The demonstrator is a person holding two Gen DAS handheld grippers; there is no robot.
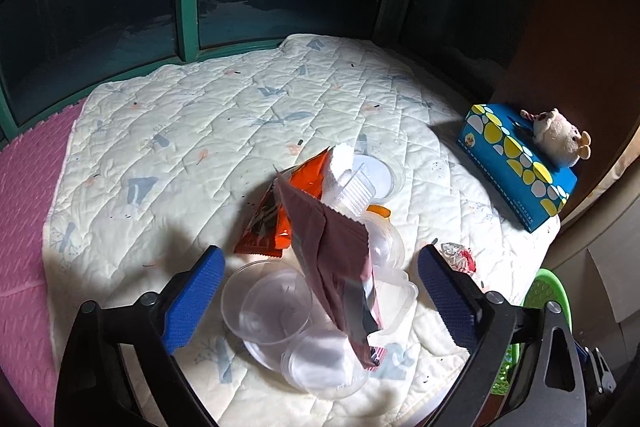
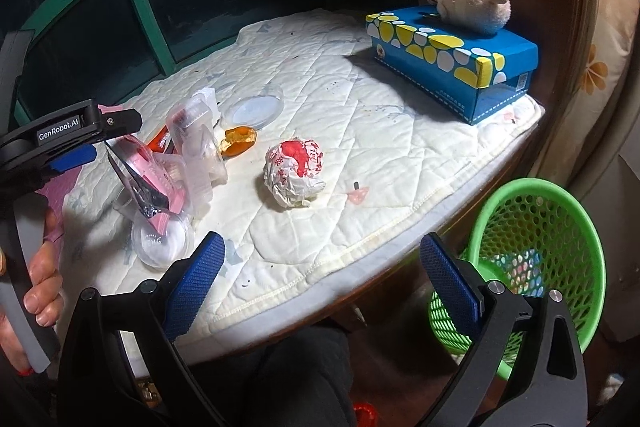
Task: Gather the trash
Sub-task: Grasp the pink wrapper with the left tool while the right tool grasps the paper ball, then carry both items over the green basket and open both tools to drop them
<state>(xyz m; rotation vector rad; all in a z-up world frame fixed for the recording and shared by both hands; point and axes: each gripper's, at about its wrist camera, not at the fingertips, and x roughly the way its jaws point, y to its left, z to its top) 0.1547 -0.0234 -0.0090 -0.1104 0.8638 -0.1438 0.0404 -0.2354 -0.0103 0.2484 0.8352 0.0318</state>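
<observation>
Trash pile (image 1: 328, 251): wrappers, clear cups and lids heaped on the quilt (image 1: 180, 131), left of a crumpled paper ball (image 2: 294, 173). Green basket (image 2: 536, 251) stands below the quilt's edge, right side. Left tool (image 1: 320, 273) hangs released over the pile, jaws wide either side of a maroon wrapper (image 1: 332, 259), pads not touching it. Right tool (image 2: 320, 269) also released, empty, near the quilt's edge, between ball and basket.

Step in hand, by judgement: approach for a first pick. Next move calls for lowering the left tool onto the wrapper and clenching, then carrying it to the basket.
</observation>
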